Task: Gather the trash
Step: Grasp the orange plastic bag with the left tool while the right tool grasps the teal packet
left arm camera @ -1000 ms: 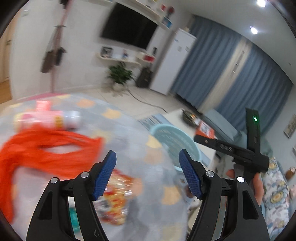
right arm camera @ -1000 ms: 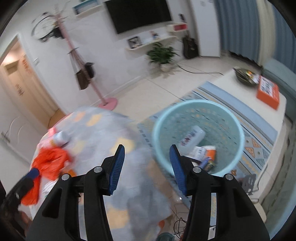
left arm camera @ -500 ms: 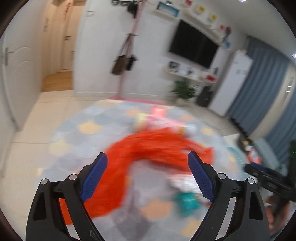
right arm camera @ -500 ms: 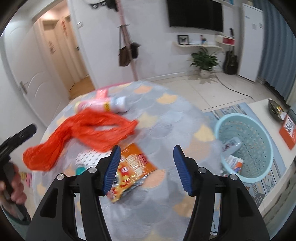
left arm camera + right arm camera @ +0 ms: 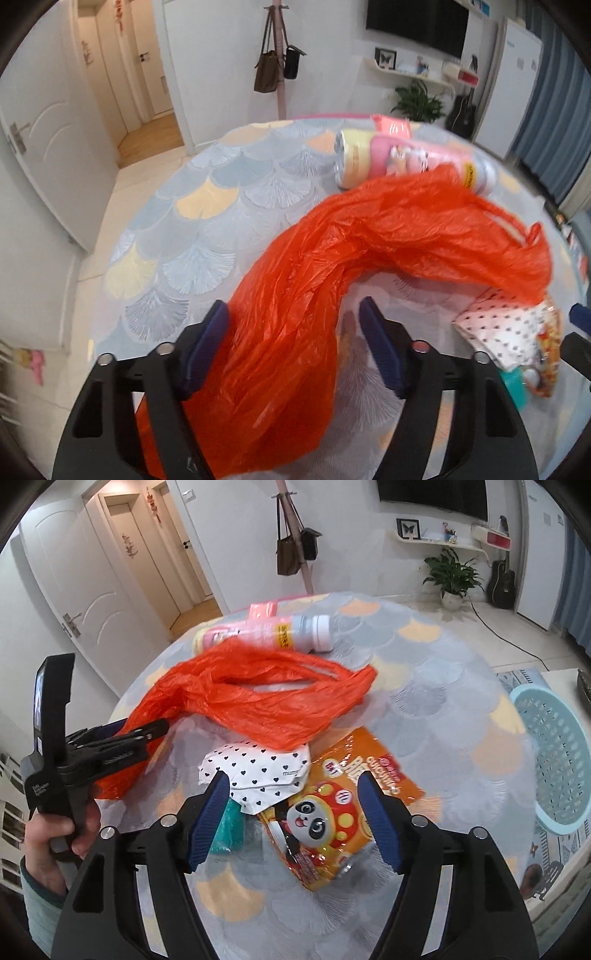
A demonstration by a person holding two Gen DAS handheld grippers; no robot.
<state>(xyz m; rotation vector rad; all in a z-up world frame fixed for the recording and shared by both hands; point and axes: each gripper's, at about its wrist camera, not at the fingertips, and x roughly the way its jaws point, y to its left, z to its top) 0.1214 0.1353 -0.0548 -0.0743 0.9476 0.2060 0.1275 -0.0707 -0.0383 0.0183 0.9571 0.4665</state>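
Since the frames of a second ago, both of your grippers have swung away from the basket side and back over the counter (image 5: 424,686), and the motion blur has cleared.

Your left gripper (image 5: 295,332) now straddles the tail of the orange plastic bag (image 5: 369,236). Its jaws stand apart, one on each side of the crumpled film, not yet clamped. The approach at the bag's narrow gathered end appears deliberate: bunched film gives the pads more to bite than a flat sheet.

Your right gripper (image 5: 291,808) hovers with its jaws apart over the snack packet (image 5: 343,812), the orange one with the panda print. The heart-print wrapper (image 5: 258,775) lies partly over the packet's upper left corner, and a teal item (image 5: 231,830) shows just beside the left pad, partly hidden. The bag in turn overlaps the wrapper's top edge.

The pink bottle (image 5: 266,633) lies on its side at the far edge, touching the bag's far side. The blue basket (image 5: 557,753) sits lower than the counter, off its right side, well apart from the trash; its contents are not visible here.

Judgement: close the left jaws on the bag first. Expect the film to drag the wrapper as it lifts.
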